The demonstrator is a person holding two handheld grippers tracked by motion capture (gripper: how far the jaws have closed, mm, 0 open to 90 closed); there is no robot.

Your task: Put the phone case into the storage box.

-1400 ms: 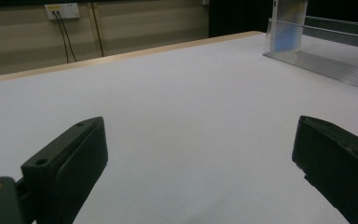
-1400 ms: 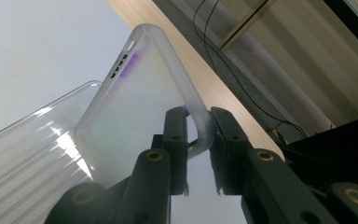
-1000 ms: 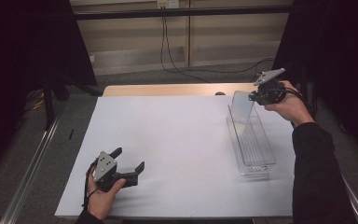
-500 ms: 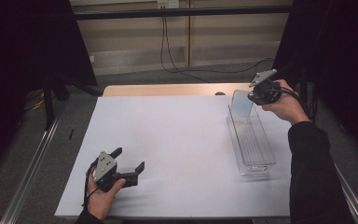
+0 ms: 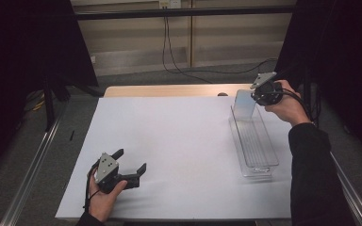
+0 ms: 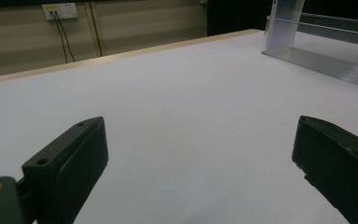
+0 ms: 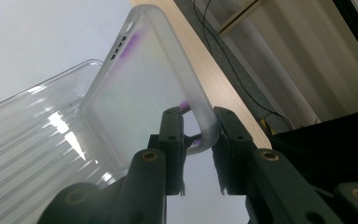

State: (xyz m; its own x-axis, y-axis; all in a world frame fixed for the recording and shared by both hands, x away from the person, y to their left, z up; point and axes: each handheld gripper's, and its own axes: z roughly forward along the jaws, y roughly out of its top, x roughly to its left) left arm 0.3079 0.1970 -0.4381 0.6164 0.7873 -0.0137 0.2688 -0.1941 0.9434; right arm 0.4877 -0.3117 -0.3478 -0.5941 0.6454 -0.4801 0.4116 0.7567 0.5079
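We note the right claw [image 7: 198,140], its jaws just easing apart, around a frosted translucent phone case's [image 7: 144,88] rim above the clear ribbed plastic tray [image 5: 259,150]; left claw [image 5: 131,165] spread, empty.

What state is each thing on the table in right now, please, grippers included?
Phone case: translucent, upright at the tray's far end, rim between the right jaws.
Clear tray: flat on the white sheet.
Right gripper: jaws just opening, rim still between them.
Left gripper: open, holding nothing.

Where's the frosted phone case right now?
In the high view the phone case stands at the far end of the clear tray on the table's right side, its edge between the right gripper jaws.
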